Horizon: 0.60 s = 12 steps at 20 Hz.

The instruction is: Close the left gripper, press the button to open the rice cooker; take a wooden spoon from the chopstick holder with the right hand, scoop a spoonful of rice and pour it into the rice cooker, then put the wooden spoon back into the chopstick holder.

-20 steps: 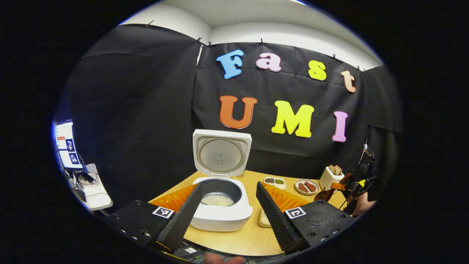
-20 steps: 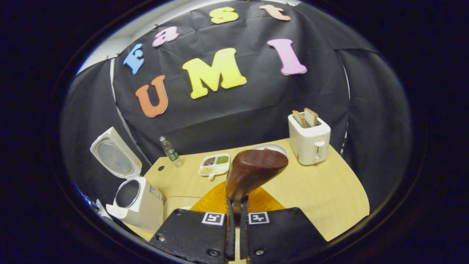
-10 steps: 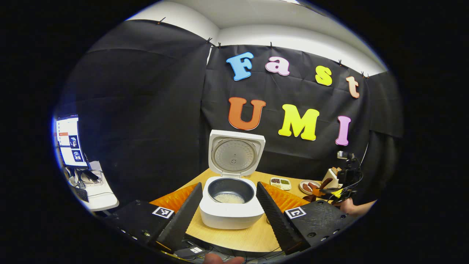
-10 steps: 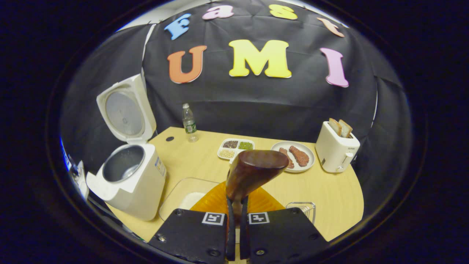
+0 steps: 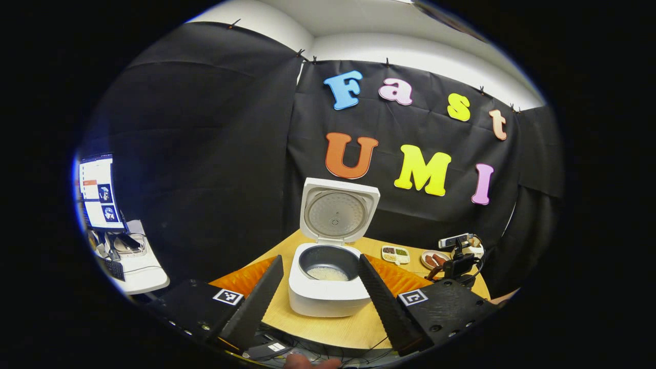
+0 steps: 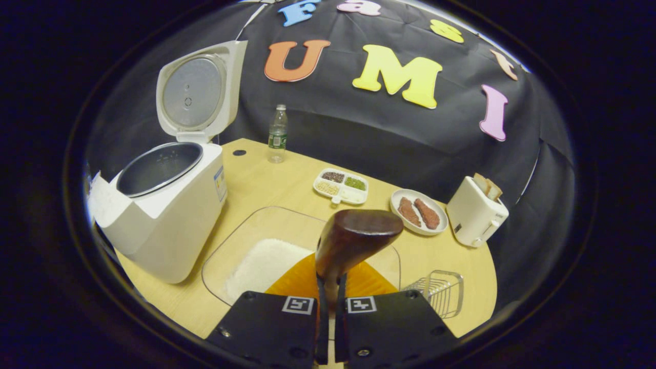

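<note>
Clamped tight, my right gripper (image 6: 328, 292) grips the wooden spoon (image 6: 353, 238), bowl raised just ahead; below it the rice dish (image 6: 246, 241). Left gripper (image 5: 318, 287) spread wide, touching nothing, rice cooker (image 5: 328, 287) beyond, lid up.

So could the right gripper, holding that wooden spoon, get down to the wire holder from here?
Probably yes. The right gripper is shut on the wooden spoon, and the wire chopstick holder sits just beside it with its top open and nothing between them.
</note>
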Motion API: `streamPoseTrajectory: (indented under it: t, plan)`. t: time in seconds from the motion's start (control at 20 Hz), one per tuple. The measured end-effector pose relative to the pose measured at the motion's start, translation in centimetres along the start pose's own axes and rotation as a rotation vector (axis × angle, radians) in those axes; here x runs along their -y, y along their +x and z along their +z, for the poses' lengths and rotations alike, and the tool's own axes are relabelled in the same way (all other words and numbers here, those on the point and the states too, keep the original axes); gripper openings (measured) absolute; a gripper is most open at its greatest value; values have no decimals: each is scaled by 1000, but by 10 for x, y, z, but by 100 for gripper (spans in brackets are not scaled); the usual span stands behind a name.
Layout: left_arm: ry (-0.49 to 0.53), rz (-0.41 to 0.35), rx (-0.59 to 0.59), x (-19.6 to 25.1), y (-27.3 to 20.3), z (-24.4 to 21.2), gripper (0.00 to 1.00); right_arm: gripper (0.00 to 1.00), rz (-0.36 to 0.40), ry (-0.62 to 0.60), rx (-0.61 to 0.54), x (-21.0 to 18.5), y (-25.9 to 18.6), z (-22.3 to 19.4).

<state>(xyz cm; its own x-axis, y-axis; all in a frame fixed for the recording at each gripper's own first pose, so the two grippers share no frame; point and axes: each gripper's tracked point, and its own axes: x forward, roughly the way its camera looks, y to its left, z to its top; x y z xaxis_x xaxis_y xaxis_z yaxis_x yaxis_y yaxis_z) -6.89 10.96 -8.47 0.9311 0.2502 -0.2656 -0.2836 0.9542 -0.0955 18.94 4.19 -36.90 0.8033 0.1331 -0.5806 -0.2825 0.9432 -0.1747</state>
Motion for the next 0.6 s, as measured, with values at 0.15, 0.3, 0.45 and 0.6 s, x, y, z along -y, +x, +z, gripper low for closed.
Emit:
streamPoseTrajectory:
  t: [0.15,0.3,0.45,0.6]
  plan:
    - [-5,-8,-28,1,0,-4,94,10,85,199,-26,-23,-1,1]
    - [-5,-18,-24,6,1,1,94,10,121,381,-33,-27,0,4]
    - [-6,-19,-26,10,0,1,94,10,190,573,-48,-29,2,3]
    - [9,-32,-39,18,2,-2,94,10,246,736,-57,-28,6,3]
